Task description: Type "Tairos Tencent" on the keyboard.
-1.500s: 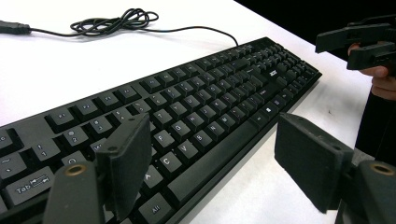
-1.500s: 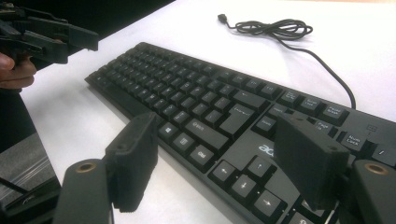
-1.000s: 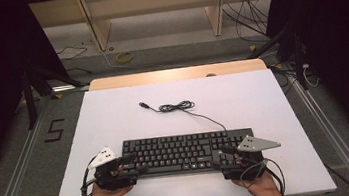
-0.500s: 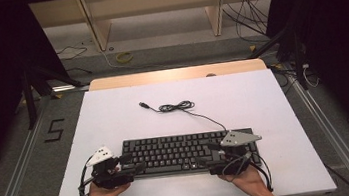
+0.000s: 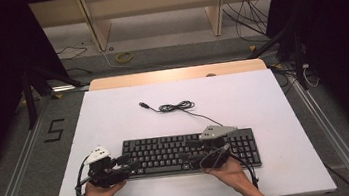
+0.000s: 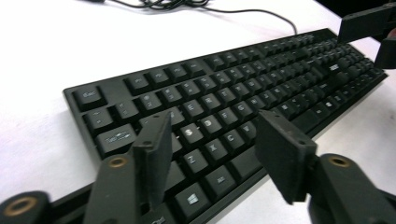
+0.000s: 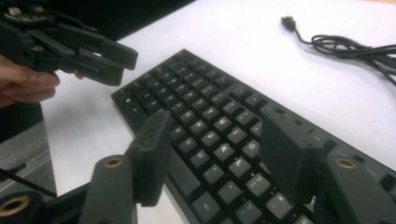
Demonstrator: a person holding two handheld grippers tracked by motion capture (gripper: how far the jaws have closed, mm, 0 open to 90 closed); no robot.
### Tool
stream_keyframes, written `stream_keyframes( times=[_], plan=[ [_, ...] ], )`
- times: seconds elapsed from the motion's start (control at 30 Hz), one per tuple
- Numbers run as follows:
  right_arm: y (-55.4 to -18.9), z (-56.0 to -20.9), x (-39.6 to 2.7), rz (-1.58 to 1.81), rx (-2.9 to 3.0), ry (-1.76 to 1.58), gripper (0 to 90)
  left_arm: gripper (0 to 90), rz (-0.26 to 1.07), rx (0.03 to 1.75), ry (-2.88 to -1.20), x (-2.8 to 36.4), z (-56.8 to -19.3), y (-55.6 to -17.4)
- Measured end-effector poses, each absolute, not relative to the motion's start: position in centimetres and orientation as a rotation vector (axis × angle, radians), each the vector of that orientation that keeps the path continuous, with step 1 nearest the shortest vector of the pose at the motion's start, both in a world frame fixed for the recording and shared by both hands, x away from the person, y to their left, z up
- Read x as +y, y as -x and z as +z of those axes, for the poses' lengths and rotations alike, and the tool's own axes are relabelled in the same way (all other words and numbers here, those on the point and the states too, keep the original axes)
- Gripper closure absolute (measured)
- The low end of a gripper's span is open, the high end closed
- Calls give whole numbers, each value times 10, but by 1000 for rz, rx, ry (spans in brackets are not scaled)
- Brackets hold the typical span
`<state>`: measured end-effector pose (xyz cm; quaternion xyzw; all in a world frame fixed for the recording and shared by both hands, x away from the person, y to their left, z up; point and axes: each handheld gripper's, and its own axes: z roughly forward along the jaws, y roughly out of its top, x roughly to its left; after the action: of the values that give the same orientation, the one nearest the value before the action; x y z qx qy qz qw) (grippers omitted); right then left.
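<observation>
A black keyboard [image 5: 189, 151] lies on the white table top [image 5: 263, 97] near the front edge. Its cable [image 5: 176, 107] runs back to a small coil and a loose plug [image 5: 142, 104]. My left gripper [image 5: 127, 164] sits at the keyboard's left end, jaws just above the letter keys [image 6: 212, 123]. My right gripper [image 5: 189, 154] points left over the middle keys [image 7: 215, 128]. Both pairs of jaws have just been closing and stand open, with nothing between them but the keys beneath. The right gripper view also catches the left gripper [image 7: 70, 42] at top left.
A wooden strip [image 5: 174, 74] borders the table's far edge. Behind it are shelf legs [image 5: 96, 29], loose cables and a yellow ring [image 5: 124, 57] on the floor. Bare white surface lies beyond the keyboard on both sides of the cable coil.
The right gripper has slid left along the keyboard from its right end toward the middle. Both pairs of jaws stand narrower. The left hand has stayed put.
</observation>
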<state>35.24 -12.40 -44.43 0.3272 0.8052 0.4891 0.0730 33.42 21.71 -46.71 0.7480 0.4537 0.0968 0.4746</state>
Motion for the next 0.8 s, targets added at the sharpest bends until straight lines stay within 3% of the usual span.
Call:
stream_keyframes(
  times=[0.8],
  plan=[
    [-381, -457, -68, 1343, 2520, -1005, 873, 876, 273, 1180, -1939, 223, -471, -337]
  ],
)
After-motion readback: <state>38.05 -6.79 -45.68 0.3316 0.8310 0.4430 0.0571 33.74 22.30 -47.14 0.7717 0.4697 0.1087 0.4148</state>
